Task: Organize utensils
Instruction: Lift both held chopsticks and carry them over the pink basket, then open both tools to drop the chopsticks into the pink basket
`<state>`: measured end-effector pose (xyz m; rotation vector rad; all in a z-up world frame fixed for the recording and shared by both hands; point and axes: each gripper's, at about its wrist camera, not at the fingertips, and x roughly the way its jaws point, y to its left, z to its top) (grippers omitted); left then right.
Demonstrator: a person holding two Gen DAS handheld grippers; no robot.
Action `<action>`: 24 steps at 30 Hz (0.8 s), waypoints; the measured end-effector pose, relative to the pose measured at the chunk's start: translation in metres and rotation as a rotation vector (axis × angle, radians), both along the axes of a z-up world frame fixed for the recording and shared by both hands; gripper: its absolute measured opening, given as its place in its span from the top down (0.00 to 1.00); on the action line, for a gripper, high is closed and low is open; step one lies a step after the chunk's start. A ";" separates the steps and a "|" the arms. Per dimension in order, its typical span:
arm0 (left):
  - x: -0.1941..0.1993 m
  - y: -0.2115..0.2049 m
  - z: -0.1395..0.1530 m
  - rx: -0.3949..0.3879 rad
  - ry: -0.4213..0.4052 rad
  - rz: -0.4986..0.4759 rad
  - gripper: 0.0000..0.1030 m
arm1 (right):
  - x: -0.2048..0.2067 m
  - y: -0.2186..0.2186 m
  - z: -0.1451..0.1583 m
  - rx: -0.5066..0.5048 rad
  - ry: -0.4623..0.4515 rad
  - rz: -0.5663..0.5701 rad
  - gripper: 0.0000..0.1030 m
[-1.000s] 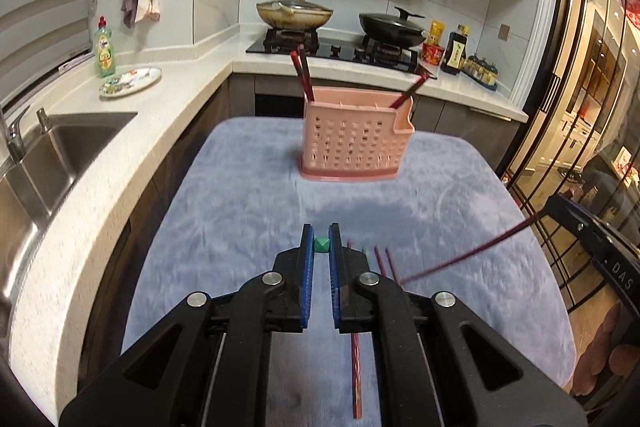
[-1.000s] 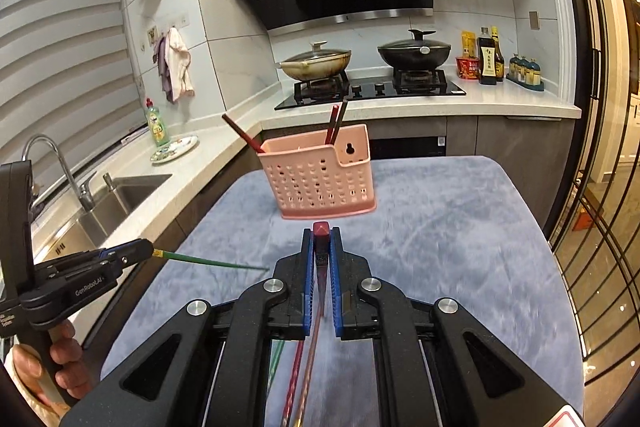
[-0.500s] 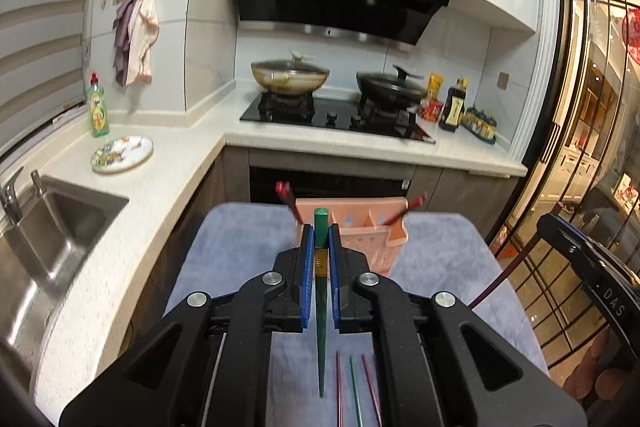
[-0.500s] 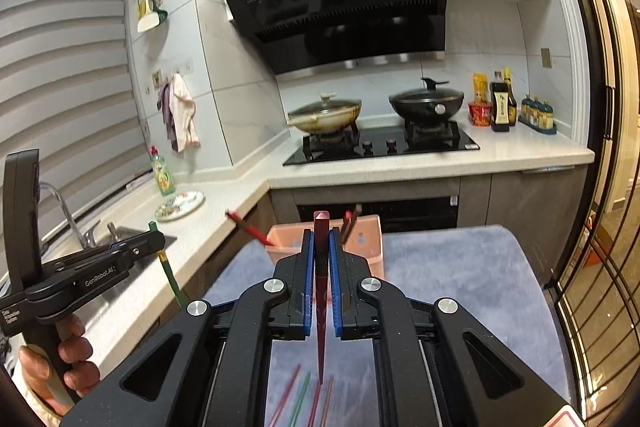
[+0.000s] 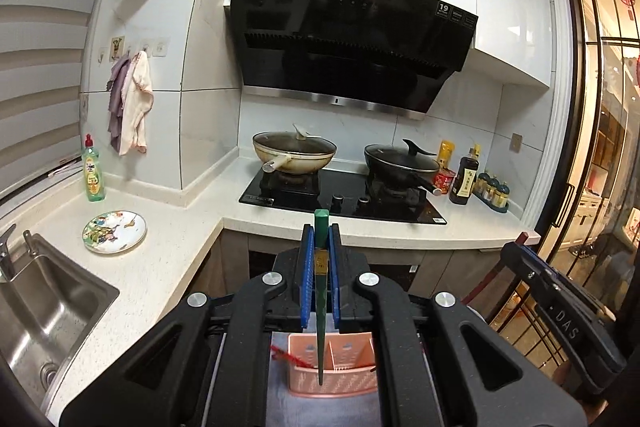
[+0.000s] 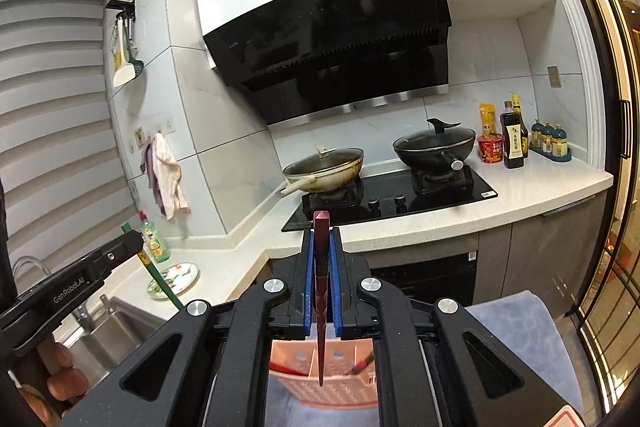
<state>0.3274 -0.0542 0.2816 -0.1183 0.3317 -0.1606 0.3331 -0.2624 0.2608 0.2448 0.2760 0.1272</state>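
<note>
1. The left gripper point(image 5: 320, 267) has its jaws clamped on a green chopstick point(image 5: 320, 307), held near its thick end. The stick hangs nearly upright, thick end up, thin tip pointing down.
2. That tip sits over the pink perforated utensil basket point(image 5: 332, 383), which stands on the grey-blue mat point(image 5: 280, 407) below and just ahead of the jaws. A red chopstick point(image 5: 286, 355) already leans out of its left side.
3. The right gripper point(image 6: 320, 267) is likewise closed, pinching a dark red chopstick point(image 6: 321, 307) near its thick end, long axis close to vertical, tip down.
4. In the right wrist view, that tip also hangs above the basket's open compartments.
5. Both tips look about equally near the basket, so neither hand clearly leads; each chopstick seems to need a mostly straight descent into a compartment.
</note>
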 end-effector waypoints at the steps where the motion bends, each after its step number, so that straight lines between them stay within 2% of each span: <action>1: 0.004 -0.002 -0.001 0.000 0.000 0.000 0.93 | 0.006 0.000 -0.002 0.001 0.003 -0.003 0.93; 6: 0.026 -0.008 -0.013 0.002 0.013 -0.005 0.93 | 0.033 0.001 -0.017 -0.012 0.036 -0.009 0.93; 12: 0.049 -0.010 -0.054 -0.003 0.090 -0.011 0.93 | 0.051 0.008 -0.054 -0.036 0.099 0.010 0.93; 16: 0.057 -0.012 -0.077 0.009 0.132 -0.013 0.93 | 0.058 0.011 -0.073 -0.051 0.137 0.022 0.92; 21: 0.058 -0.015 -0.090 0.015 0.147 -0.011 0.92 | 0.061 0.014 -0.085 -0.070 0.163 0.029 0.91; 23: 0.056 -0.016 -0.091 0.014 0.148 -0.016 0.87 | 0.058 0.013 -0.086 -0.076 0.159 0.025 0.90; 24: 0.056 -0.016 -0.091 0.016 0.151 -0.015 0.76 | 0.056 0.012 -0.086 -0.075 0.158 0.024 0.90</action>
